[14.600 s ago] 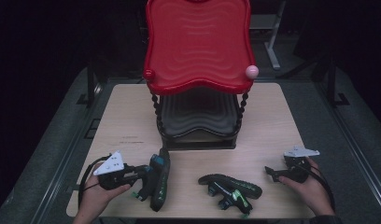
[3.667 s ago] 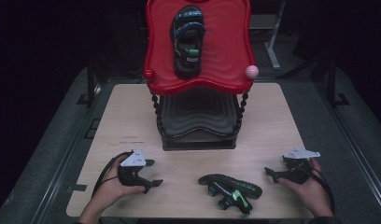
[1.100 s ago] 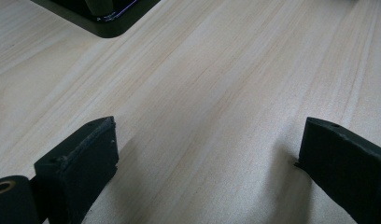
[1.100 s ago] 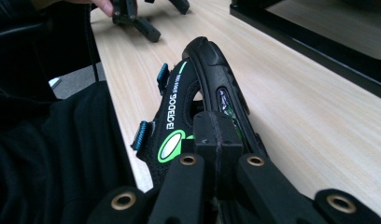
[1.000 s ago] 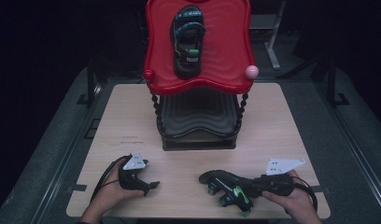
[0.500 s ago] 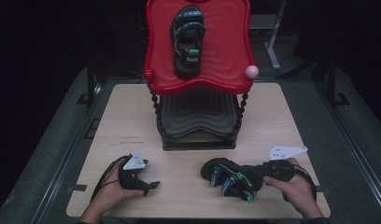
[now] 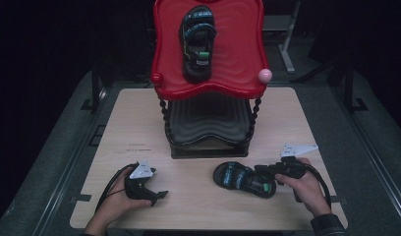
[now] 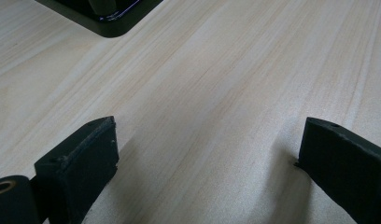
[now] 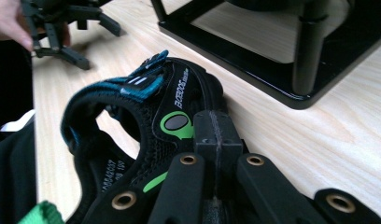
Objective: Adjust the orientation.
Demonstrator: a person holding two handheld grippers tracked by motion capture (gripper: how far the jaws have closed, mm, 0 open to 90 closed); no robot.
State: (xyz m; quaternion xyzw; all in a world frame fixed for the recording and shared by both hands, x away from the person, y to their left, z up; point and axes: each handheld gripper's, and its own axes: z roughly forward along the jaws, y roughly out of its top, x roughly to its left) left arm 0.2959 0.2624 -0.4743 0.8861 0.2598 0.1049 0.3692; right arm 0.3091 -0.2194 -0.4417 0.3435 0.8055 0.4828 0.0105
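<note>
A black sandal with blue and green trim [image 7: 243,178] lies on the wooden table, toe pointing left. My right gripper [image 7: 260,170] is at its heel end, shut. In the right gripper view the closed jaws [image 9: 216,122] rest against the sandal's [image 9: 146,107] heel strap beside a green button, with nothing between them. A matching sandal [image 7: 197,42] lies on the red top tray [image 7: 208,91] of a two-tier stand. My left gripper [image 7: 160,193] rests open on the table at the front left. Its jaws [image 8: 207,154] stand wide apart over bare wood.
The stand's dark lower tray [image 7: 208,123] and black base [image 7: 208,153] sit mid-table behind the sandal. A pink ball [image 7: 265,75] and a red ball [image 7: 157,77] cap the top tray's front corners. The table [image 7: 139,132] is surrounded by dark floor.
My right gripper moved left along the table's front up to the sandal's heel, and the sandal shifted and turned slightly. The left gripper stayed in place.
</note>
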